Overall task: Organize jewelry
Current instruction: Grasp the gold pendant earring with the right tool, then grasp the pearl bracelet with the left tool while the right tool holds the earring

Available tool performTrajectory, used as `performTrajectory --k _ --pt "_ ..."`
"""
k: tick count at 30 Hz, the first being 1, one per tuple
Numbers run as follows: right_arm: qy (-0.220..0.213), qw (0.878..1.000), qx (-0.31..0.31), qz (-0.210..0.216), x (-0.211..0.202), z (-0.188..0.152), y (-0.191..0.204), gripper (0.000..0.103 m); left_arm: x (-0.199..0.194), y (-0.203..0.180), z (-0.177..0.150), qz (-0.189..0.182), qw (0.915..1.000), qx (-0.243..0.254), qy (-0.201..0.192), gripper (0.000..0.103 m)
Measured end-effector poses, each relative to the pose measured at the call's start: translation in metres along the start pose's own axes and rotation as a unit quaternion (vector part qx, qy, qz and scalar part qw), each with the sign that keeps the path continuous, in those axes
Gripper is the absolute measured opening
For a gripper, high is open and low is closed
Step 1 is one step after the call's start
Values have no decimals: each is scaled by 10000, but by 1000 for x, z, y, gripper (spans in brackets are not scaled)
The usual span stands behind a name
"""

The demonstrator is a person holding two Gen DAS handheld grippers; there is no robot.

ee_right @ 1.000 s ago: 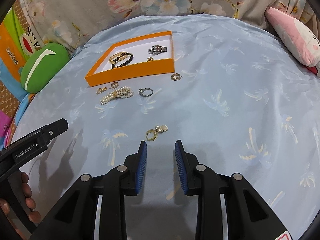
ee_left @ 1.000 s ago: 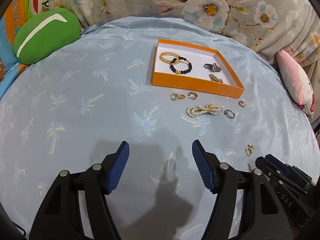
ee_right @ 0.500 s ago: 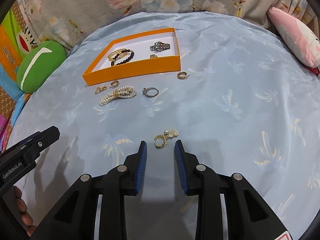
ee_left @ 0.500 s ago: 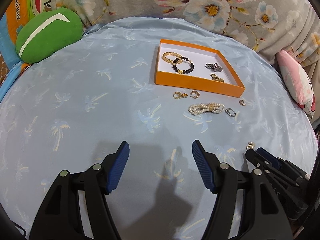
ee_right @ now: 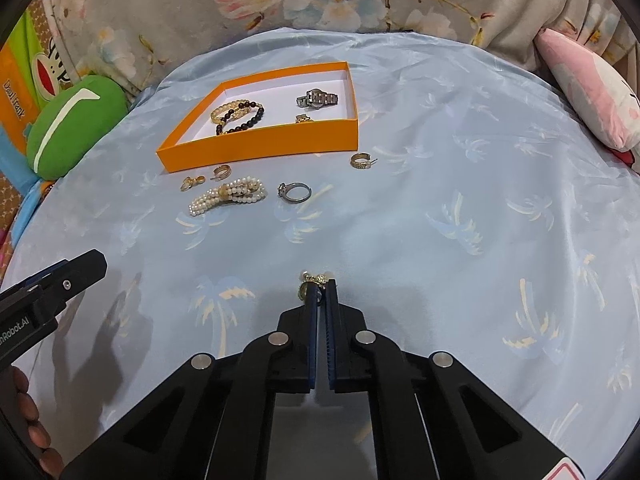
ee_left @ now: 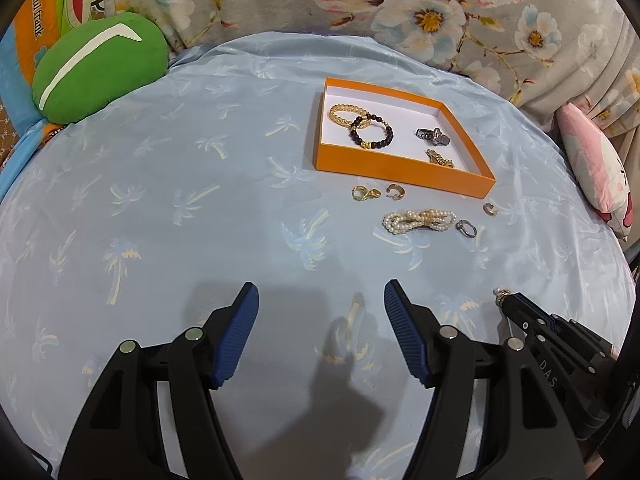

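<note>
Right gripper clamped on gold earring; transfer to orange box pending.

The right gripper [ee_right: 320, 292], jaws just closed, pinches the gold earring [ee_right: 311, 282] on the blue sheet. Lift vertically, avoid snagging fabric, release over orange box [ee_right: 260, 146]. Left gripper [ee_left: 320, 320] stands apart, empty.

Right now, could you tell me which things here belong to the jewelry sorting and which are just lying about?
Belongs to the job:
- orange box
- gold earring, pinched in the right gripper
- pearl bracelet
- silver ring
- loose gold earrings
- left gripper, open

Just lying about:
- green cushion
- pink cushion
- floral blanket
</note>
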State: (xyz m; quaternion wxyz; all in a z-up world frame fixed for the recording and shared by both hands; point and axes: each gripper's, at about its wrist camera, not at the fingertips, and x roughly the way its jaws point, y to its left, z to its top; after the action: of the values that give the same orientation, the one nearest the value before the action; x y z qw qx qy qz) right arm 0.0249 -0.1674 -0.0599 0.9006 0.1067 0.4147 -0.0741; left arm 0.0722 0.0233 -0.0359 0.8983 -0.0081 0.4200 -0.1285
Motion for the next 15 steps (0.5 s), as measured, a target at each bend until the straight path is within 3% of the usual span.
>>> performTrajectory --k 15 --pt "-251 9990 344 100 -28 3 -28 3 30 -47 32 -277 9991 329 5 63"
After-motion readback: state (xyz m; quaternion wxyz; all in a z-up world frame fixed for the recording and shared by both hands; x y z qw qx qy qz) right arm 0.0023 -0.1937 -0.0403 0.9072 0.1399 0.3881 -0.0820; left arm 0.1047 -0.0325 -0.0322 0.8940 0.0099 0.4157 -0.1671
